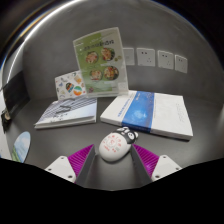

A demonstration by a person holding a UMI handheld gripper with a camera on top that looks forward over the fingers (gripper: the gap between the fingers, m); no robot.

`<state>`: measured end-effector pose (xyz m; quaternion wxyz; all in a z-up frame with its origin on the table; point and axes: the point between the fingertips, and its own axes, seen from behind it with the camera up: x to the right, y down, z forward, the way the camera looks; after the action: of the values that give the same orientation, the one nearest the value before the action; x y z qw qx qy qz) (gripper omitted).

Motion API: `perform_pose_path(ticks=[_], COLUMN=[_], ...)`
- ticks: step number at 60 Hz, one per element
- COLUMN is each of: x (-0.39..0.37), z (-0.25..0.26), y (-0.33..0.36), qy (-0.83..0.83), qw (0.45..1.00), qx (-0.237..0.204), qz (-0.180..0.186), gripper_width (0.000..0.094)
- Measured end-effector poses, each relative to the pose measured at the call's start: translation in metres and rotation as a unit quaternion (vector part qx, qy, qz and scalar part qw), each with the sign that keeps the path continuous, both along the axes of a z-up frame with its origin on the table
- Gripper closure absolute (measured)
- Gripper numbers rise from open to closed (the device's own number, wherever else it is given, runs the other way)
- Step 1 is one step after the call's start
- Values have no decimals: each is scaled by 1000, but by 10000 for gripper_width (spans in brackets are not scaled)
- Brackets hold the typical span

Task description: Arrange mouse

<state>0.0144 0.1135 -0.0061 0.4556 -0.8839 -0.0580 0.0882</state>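
Note:
A small white mouse with a black panda-like pattern point(113, 142) sits between my two fingers, at their tips. My gripper point(113, 149) is shut on it: the left pink pad point(82, 157) and the right pink pad point(147, 156) both press against its sides. The mouse is just above the dark grey table point(60, 140), in front of the books. Its underside is hidden, so I cannot tell whether it rests on the table.
A white and blue book point(152, 112) lies just beyond the mouse to the right. A grey book point(66, 113) lies to the left with a small leaflet point(69, 86) and a green leaflet point(100, 58) propped behind it. Wall sockets point(160, 60) line the back wall.

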Motion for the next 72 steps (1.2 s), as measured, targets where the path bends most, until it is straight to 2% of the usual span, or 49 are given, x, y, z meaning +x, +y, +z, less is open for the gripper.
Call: perform_pose_path(ticks=[12,13,14,17,23,24,25,27,33,43,49,53,59,70,71,72], x=[1,0,-3,-10,-11,-11,-11,-10,-22,-163,-272,-338,-400,-424,-423,-425], z=[-3,-2,-2,-3,-3,-3,-2,-1,33,121,138,121,70,7,2,5], y=[40,40,41,40,38,37,36,31,7,-62,-99,-115,-129,-133,-134,-131], qy=[-32,-39,-41,-39,-33,-29,-27,-26,-50,-22,-19,-15,-16,-53,-55,-49], qw=[997,997,997,997,997,997,997,996,994,992,990,992,997,998,998,999], qx=[12,13,13,11,3,2,0,-5,35,113,135,122,73,15,8,18], qz=[-62,-62,-62,-64,-74,-76,-77,-81,-87,-49,-23,-4,12,13,13,10], gripper_width=[149,123,252,358,443,390,467,478,492,493,495,497,496,495,457,487])
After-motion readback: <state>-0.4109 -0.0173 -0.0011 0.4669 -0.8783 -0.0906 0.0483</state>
